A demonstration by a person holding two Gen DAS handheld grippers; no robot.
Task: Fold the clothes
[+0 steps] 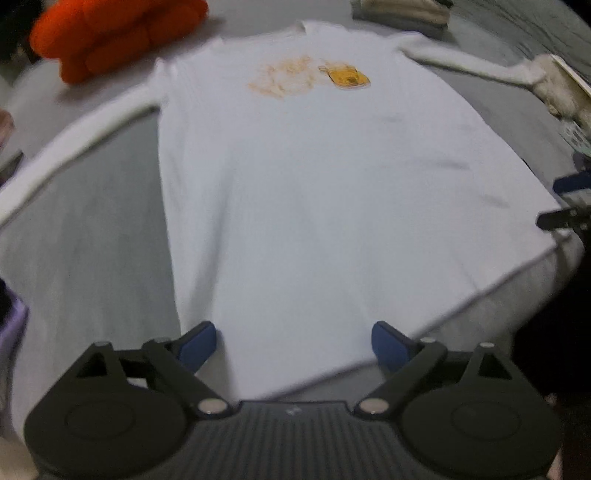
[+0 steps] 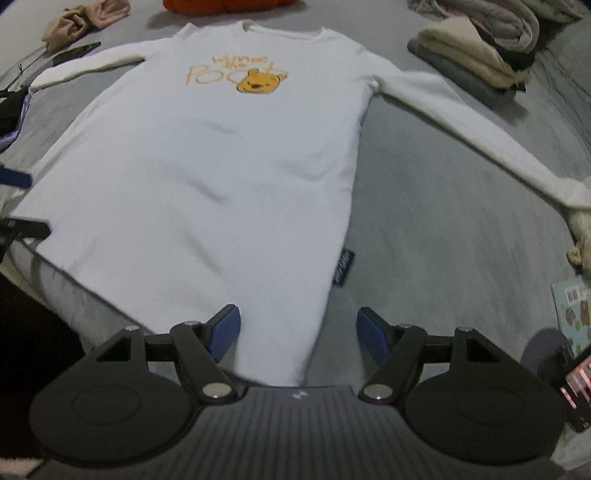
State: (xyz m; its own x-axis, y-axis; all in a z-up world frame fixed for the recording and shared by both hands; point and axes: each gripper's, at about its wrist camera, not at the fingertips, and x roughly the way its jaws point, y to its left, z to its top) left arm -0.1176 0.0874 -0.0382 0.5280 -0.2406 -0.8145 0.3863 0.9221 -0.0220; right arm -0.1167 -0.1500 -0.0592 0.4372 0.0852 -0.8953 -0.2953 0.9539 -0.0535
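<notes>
A white long-sleeved shirt (image 1: pixel 295 192) (image 2: pixel 207 166) with an orange bear print lies flat, front up, on a grey bed, both sleeves spread out. My left gripper (image 1: pixel 293 345) is open at the shirt's bottom hem, near its left corner, with the hem lying between the blue pads. My right gripper (image 2: pixel 297 332) is open over the hem's right corner, the cloth running between its fingers. Each gripper shows at the edge of the other's view. A black label (image 2: pixel 343 267) hangs at the shirt's right side seam.
An orange folded garment (image 1: pixel 118 35) lies past the left shoulder. A stack of folded beige and grey clothes (image 2: pixel 476 55) sits at the far right. A tan garment (image 2: pixel 81 22) is far left, a book (image 2: pixel 574 310) at the right edge. The bed edge runs just under the hem.
</notes>
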